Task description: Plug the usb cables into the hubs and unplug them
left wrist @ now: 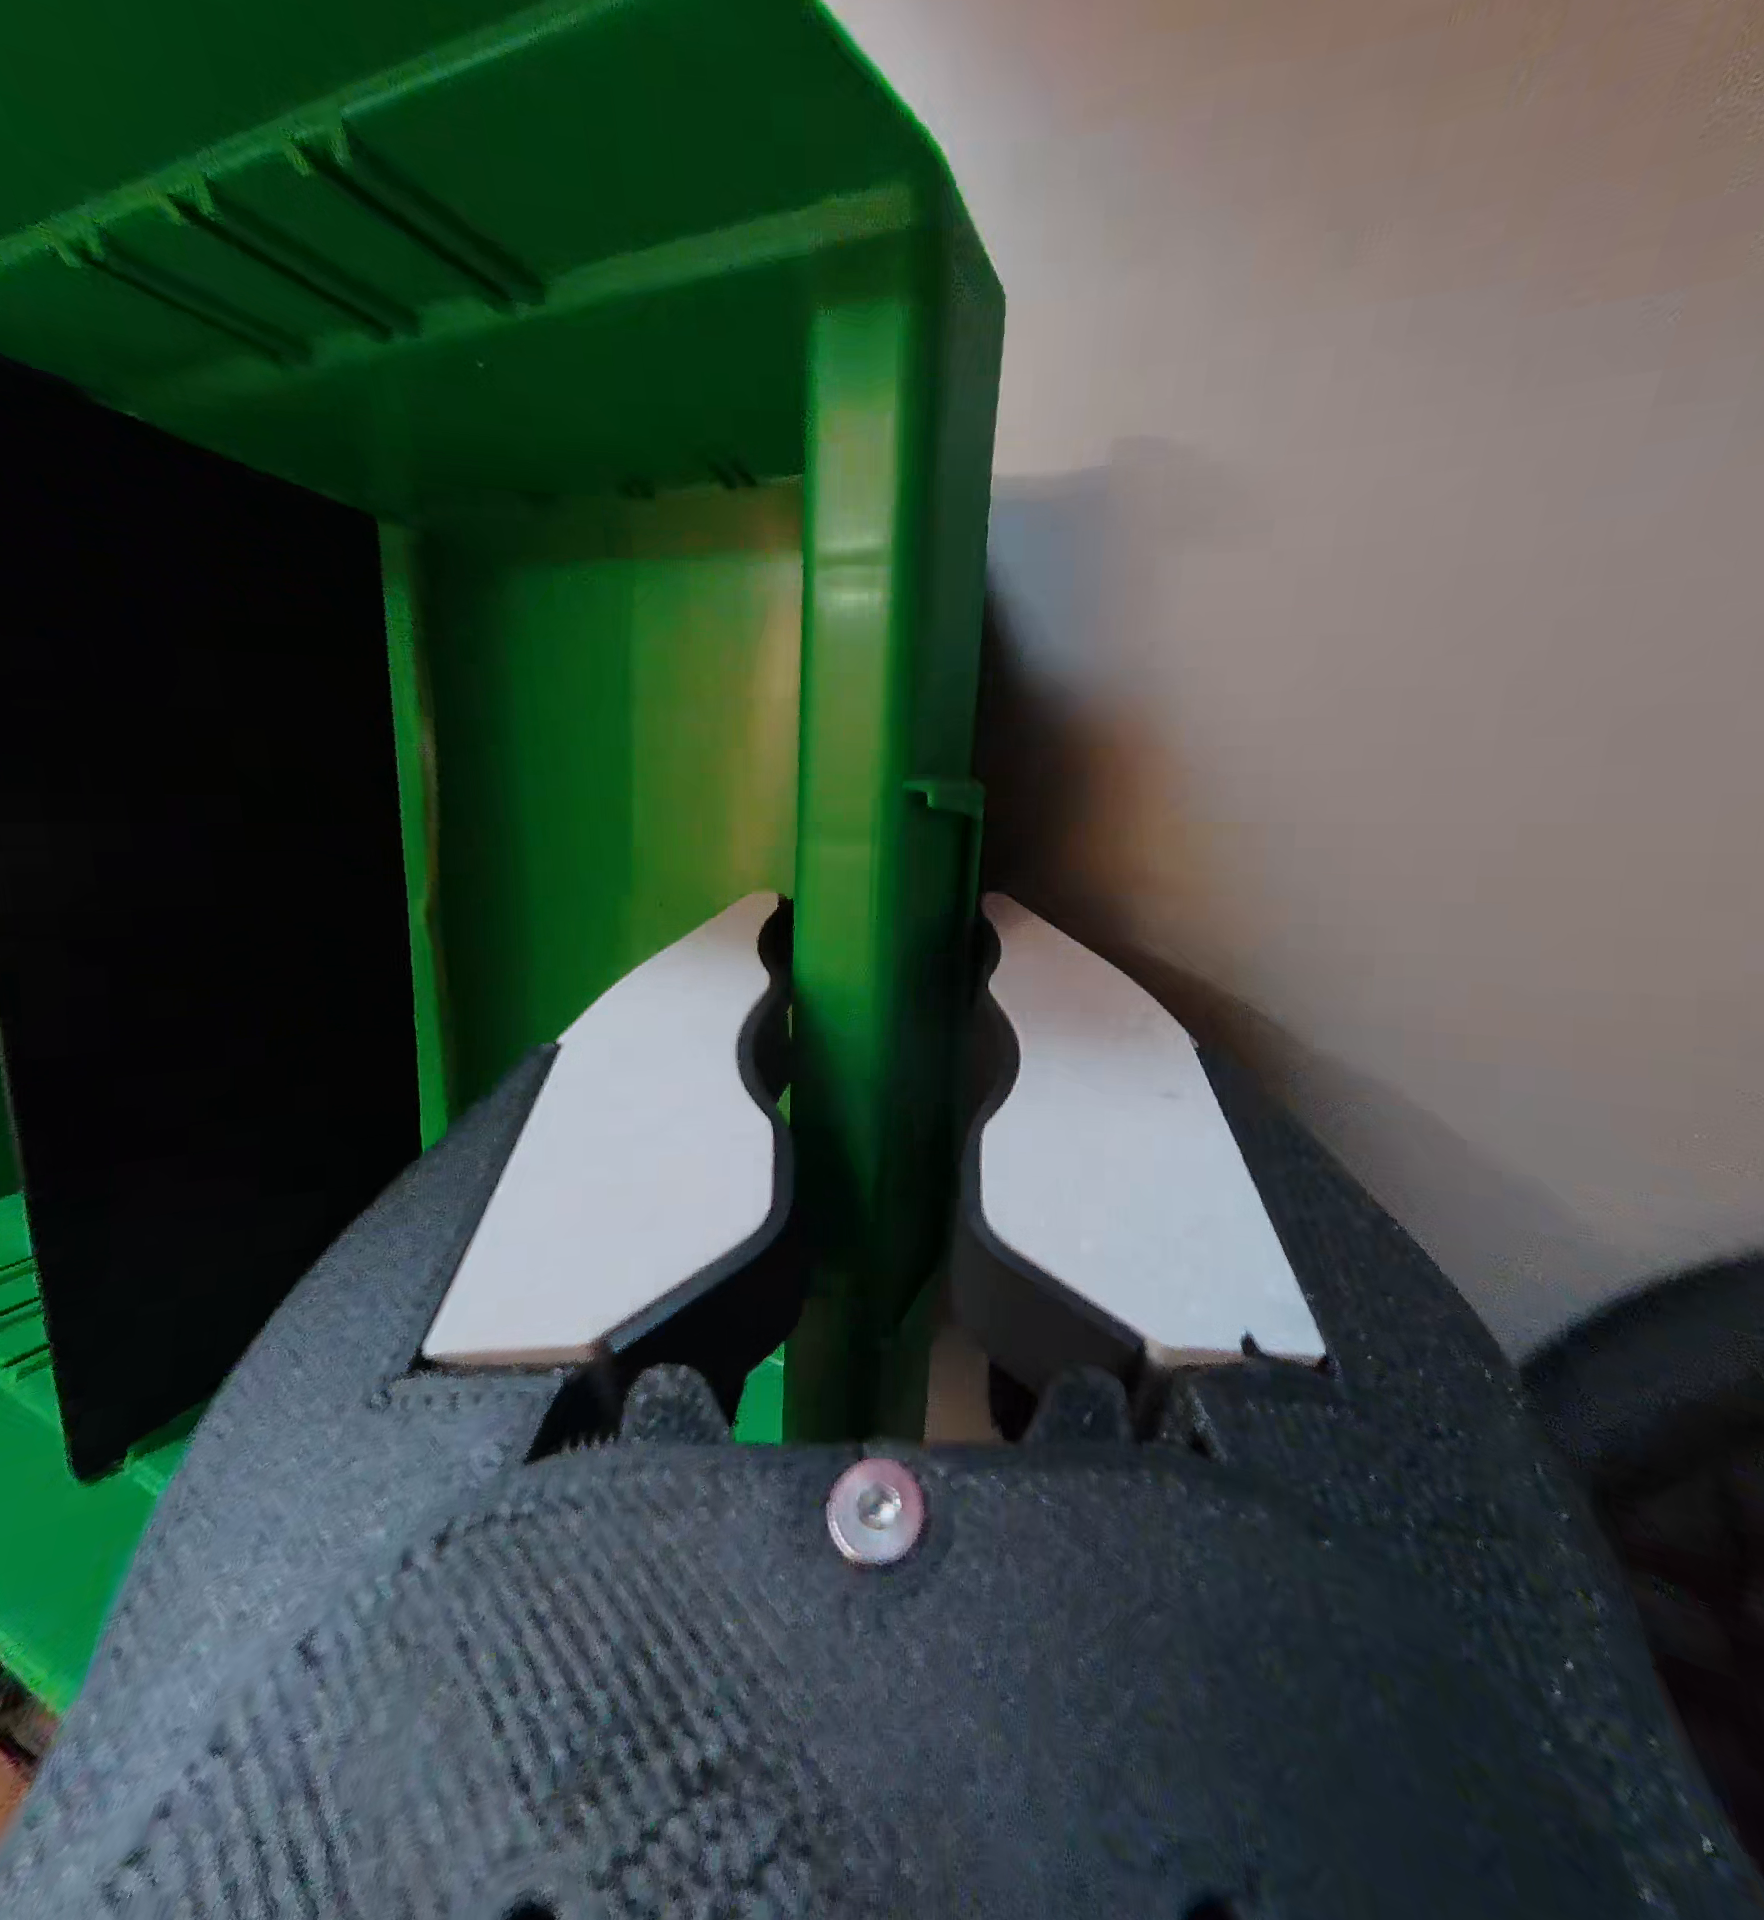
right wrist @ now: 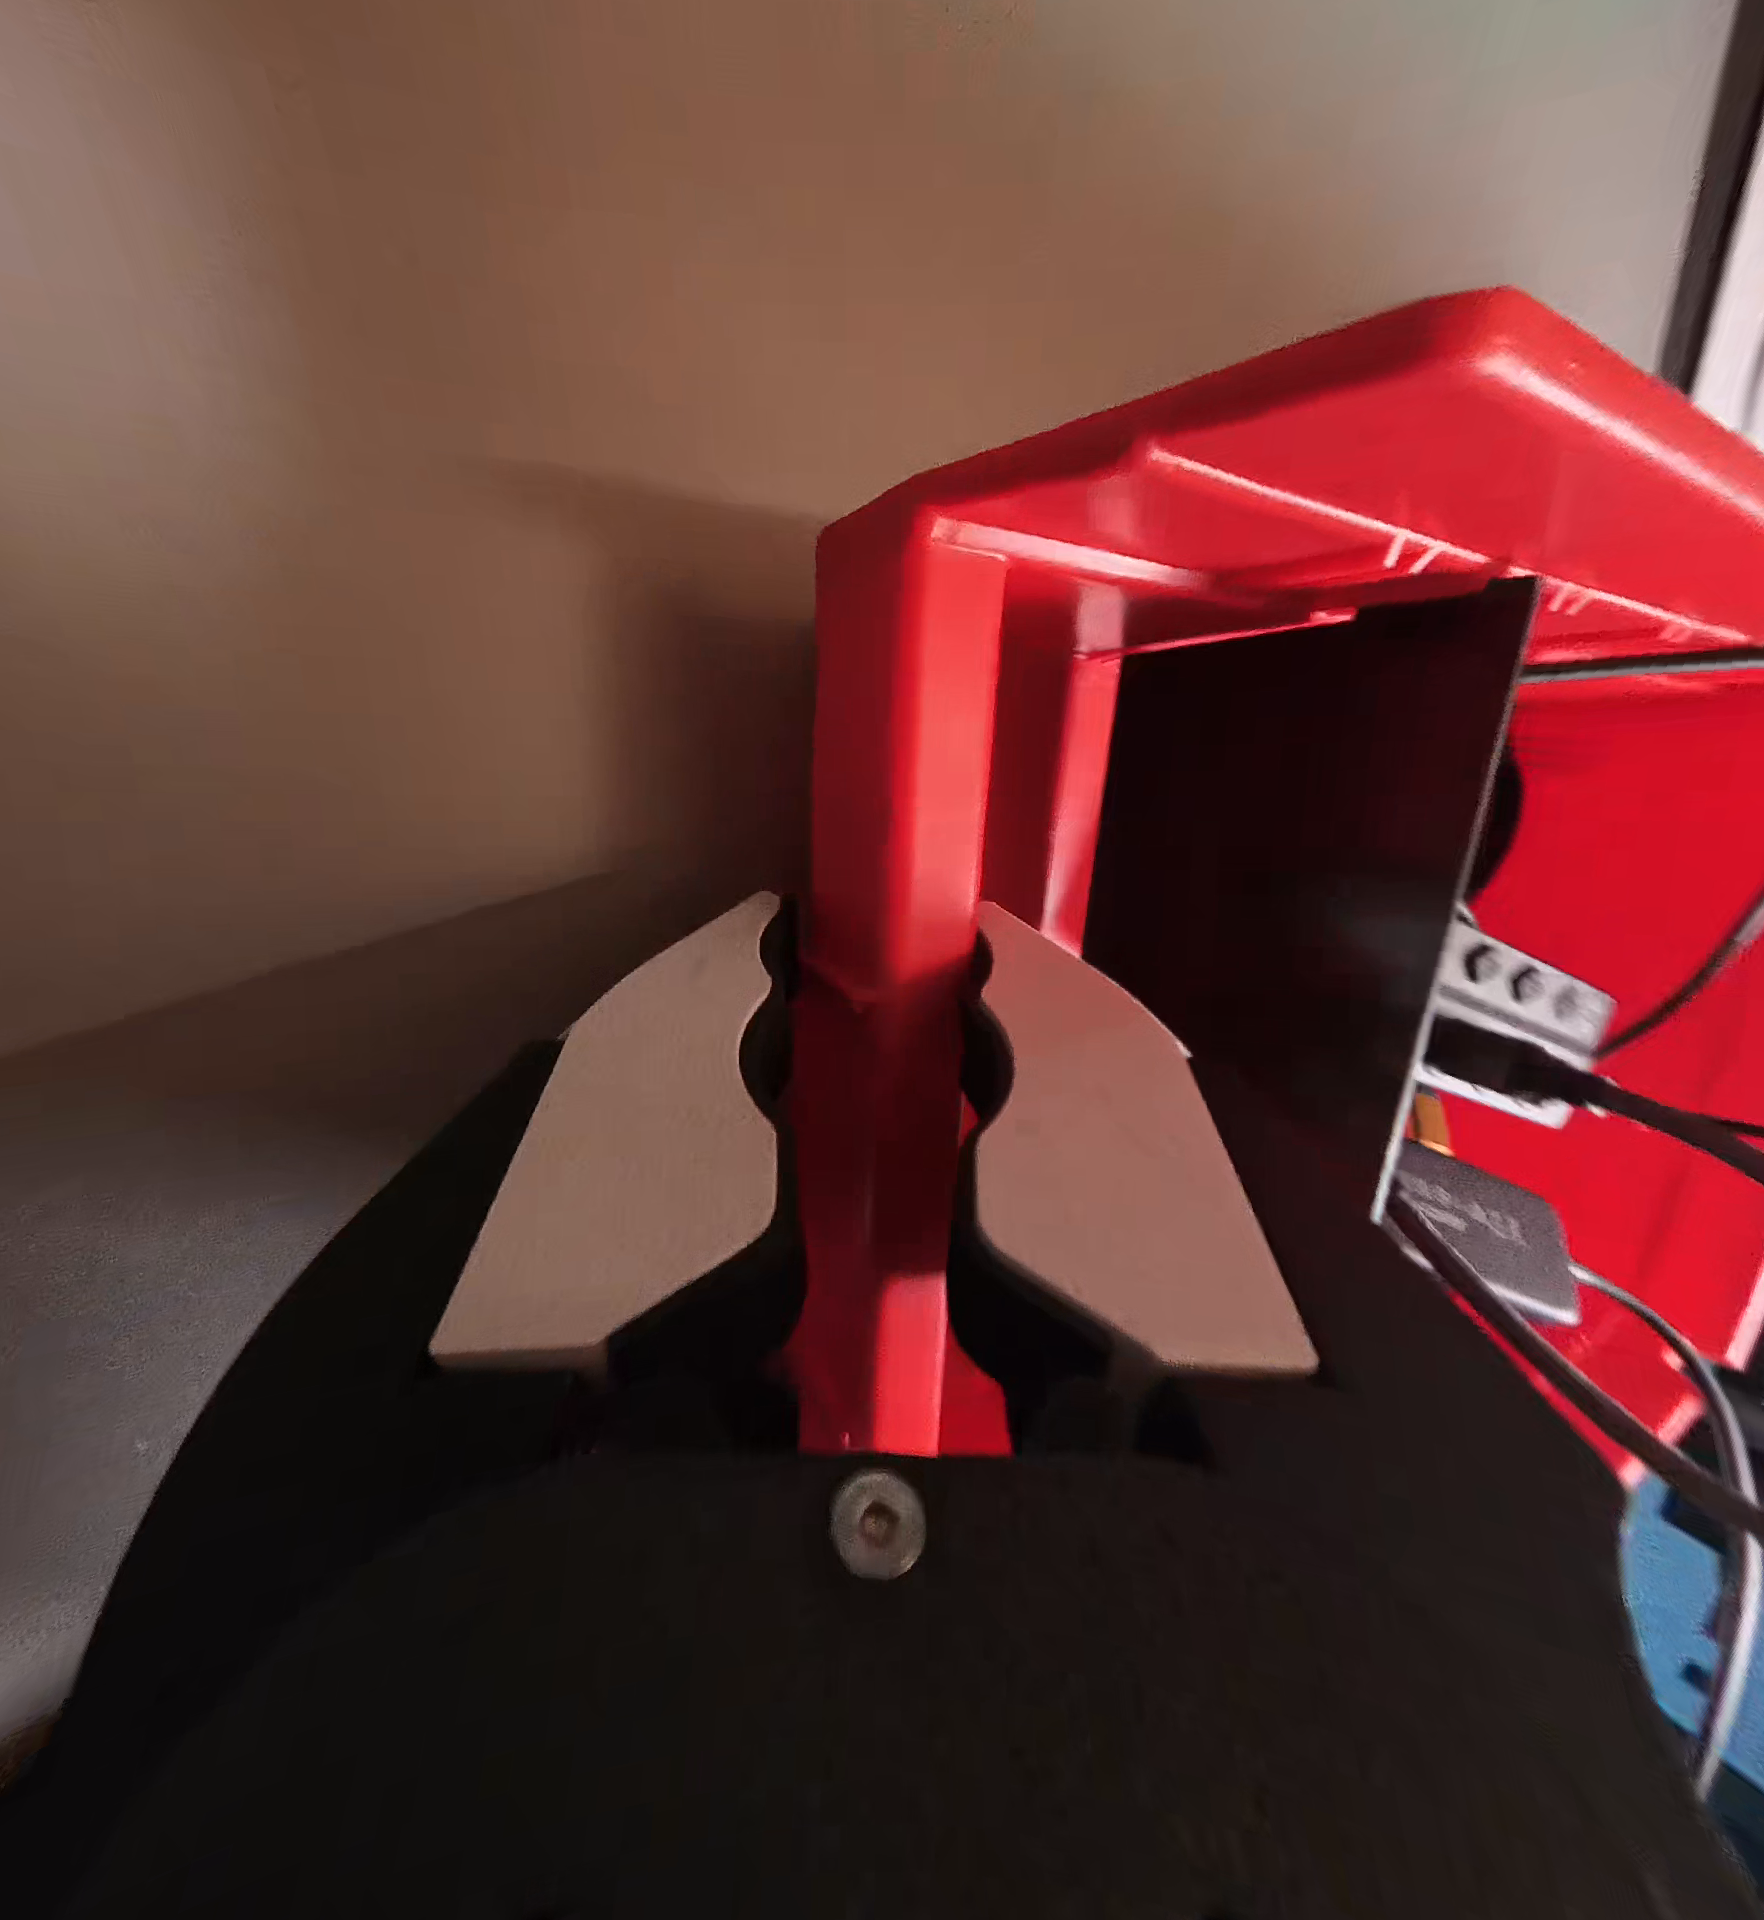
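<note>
In the left wrist view my left gripper [left wrist: 883,914] is shut on the side wall of a green plastic bin [left wrist: 888,727] that is tipped on its side. A black panel [left wrist: 171,883] stands inside it. In the right wrist view my right gripper [right wrist: 883,920] is shut on the side wall of a red plastic bin [right wrist: 899,769], also tipped on its side. Inside the red bin a black panel [right wrist: 1293,883] carries a white hub [right wrist: 1522,997] with a black cable [right wrist: 1688,1132] plugged in, and a grey hub [right wrist: 1480,1247] below it.
A plain beige wall [left wrist: 1377,520] is close behind both bins. A dark round object [left wrist: 1709,1507] lies at the lower right of the left wrist view. A blue object [right wrist: 1688,1621] and several loose cables [right wrist: 1730,1455] lie under the red bin. A grey surface [right wrist: 130,1195] spreads to the left.
</note>
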### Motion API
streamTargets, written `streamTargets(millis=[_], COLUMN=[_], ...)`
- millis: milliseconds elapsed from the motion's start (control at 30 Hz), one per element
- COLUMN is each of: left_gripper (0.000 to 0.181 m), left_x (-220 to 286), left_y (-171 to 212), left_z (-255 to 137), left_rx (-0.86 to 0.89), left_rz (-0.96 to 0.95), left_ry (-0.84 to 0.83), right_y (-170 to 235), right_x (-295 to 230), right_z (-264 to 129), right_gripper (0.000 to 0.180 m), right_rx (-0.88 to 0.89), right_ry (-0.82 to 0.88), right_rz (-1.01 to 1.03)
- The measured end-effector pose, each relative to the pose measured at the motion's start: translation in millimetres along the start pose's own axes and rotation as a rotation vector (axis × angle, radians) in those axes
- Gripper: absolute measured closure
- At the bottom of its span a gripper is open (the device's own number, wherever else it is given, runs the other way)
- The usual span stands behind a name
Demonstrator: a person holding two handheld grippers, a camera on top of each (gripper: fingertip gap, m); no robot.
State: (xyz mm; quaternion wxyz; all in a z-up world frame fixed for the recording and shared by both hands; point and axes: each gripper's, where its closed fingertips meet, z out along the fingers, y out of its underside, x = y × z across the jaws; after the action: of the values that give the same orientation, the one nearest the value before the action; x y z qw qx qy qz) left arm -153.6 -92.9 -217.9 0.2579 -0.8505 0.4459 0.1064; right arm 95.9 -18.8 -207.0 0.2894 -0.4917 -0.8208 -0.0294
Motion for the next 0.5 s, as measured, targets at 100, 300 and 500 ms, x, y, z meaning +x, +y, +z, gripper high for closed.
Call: streamTargets(millis=[100,300,500], left_gripper=[0.149,0.140,0.134], left_x=[-5,-18,6], left_y=[-41,-82,-117], left_z=[17,24,-37], left_rx=[0.049,0.175,0.491], left_rz=[0.067,0.081,-0.258], left_ry=[0.011,-0.013,0.015], right_y=[-23,-65,43], right_x=[-14,-28,39], right_z=[-14,-85,-122], right_gripper=[0.148,0.154,0.138], right_rx=[0.079,0.473,0.504], right_ry=[0.052,0.067,0.389], right_rz=[-0.019,0.200,0.730])
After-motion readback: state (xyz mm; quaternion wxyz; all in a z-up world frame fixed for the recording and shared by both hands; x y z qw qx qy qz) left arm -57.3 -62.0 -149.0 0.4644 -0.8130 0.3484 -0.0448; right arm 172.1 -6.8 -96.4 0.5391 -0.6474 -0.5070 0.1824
